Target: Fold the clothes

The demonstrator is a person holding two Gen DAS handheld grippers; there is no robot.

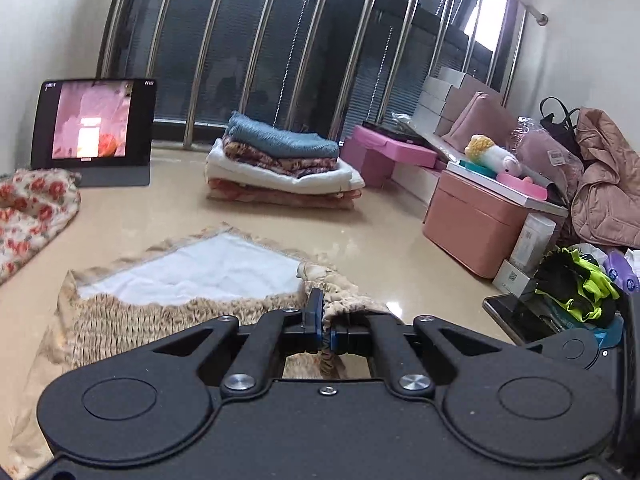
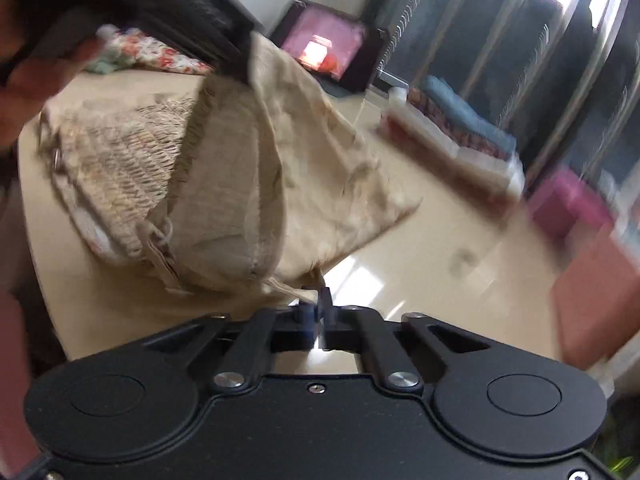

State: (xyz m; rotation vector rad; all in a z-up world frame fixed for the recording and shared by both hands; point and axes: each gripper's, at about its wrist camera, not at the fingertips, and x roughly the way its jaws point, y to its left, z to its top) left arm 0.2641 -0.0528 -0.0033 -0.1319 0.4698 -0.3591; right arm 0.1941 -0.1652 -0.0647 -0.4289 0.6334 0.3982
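Observation:
A beige smocked garment (image 1: pixel 160 316) with a white lining lies on the cream table (image 1: pixel 360 240), part folded. My left gripper (image 1: pixel 326 320) is shut on its gathered edge near the table's front. In the right wrist view the same garment (image 2: pixel 240 168) hangs lifted between the two grippers, blurred by motion. My right gripper (image 2: pixel 318 304) is shut on a corner of its hem. The left gripper (image 2: pixel 224 40) shows at the top left, holding the upper edge.
A stack of folded clothes (image 1: pixel 280 164) sits at the back of the table. A tablet (image 1: pixel 94 124) stands back left beside a floral garment (image 1: pixel 32 216). Pink boxes (image 1: pixel 476 220), a phone (image 1: pixel 516 316) and clutter line the right side.

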